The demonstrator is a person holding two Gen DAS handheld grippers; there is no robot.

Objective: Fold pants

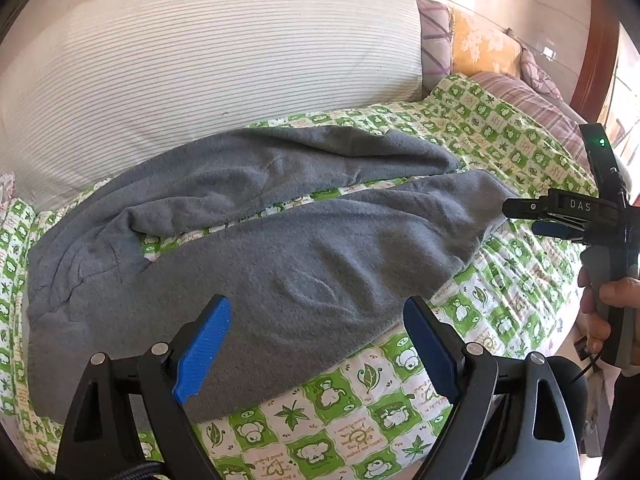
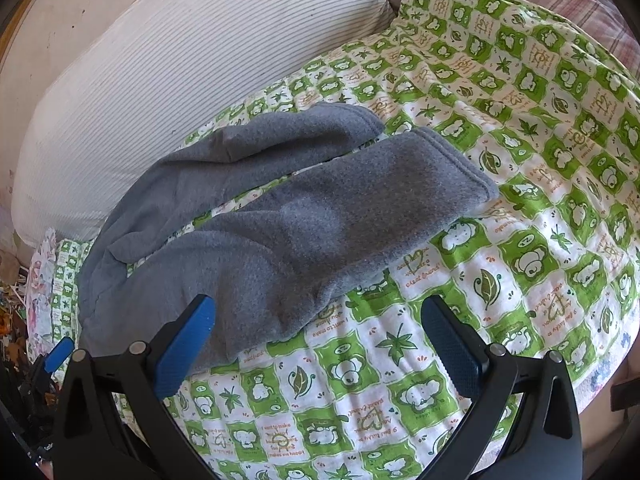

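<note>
Grey fleece pants [image 1: 280, 248] lie spread on a green-and-white patterned quilt [image 1: 360, 420], the two legs parted in a narrow V with the waist to the left. My left gripper [image 1: 318, 346] hovers open over the near leg's lower edge, its blue pads [image 1: 202, 350] holding nothing. A hand holds my right gripper [image 1: 520, 218] at the right, close to the near leg's cuff. In the right wrist view the right gripper [image 2: 320, 340] is open and holds nothing, over the quilt beside the near edge of the pants [image 2: 280, 220].
A large white striped pillow [image 1: 200, 68] lies along the far side, just behind the pants. Plaid and yellow cushions [image 1: 484, 44] are stacked at the back right. The quilt's edge drops off at the right [image 1: 560, 320]. Clutter shows at the lower left [image 2: 16, 320].
</note>
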